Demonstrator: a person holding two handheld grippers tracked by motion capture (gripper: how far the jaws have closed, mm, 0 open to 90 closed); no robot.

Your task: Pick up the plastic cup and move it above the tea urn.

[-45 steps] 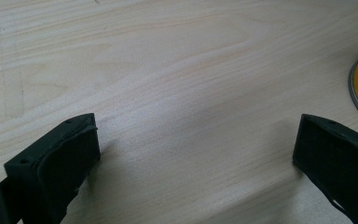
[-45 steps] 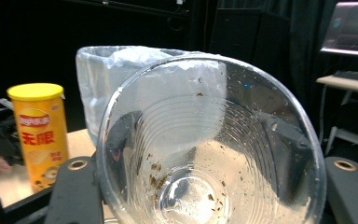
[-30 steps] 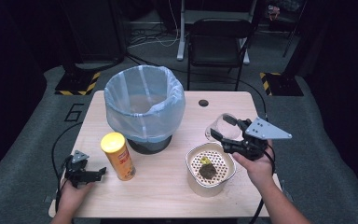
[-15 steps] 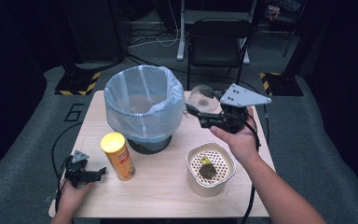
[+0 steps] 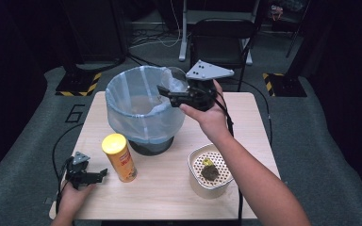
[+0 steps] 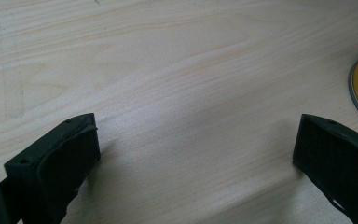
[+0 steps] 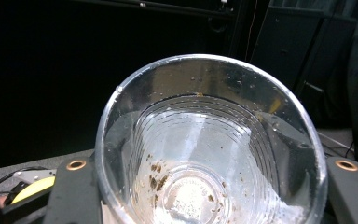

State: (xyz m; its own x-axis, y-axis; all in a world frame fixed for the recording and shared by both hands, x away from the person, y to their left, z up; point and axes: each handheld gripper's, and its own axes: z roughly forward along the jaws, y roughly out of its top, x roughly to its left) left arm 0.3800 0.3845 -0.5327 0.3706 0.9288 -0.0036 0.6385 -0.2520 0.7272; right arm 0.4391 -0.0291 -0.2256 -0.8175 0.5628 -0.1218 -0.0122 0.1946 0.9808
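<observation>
My right tool (image 5: 166,90) pinching a clear plastic cup (image 5: 173,80), holding it tipped over the lined waste bin's (image 5: 141,123) rim, my left tool (image 5: 99,174) resting spread on the desk (image 5: 169,188) beside the yellow chip can (image 5: 119,157)

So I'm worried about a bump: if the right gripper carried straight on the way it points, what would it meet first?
Probably the lined bin. The right gripper, shut on a clear plastic cup, points left across the bin's rim; depth is unclear, so it might pass just above.
</observation>
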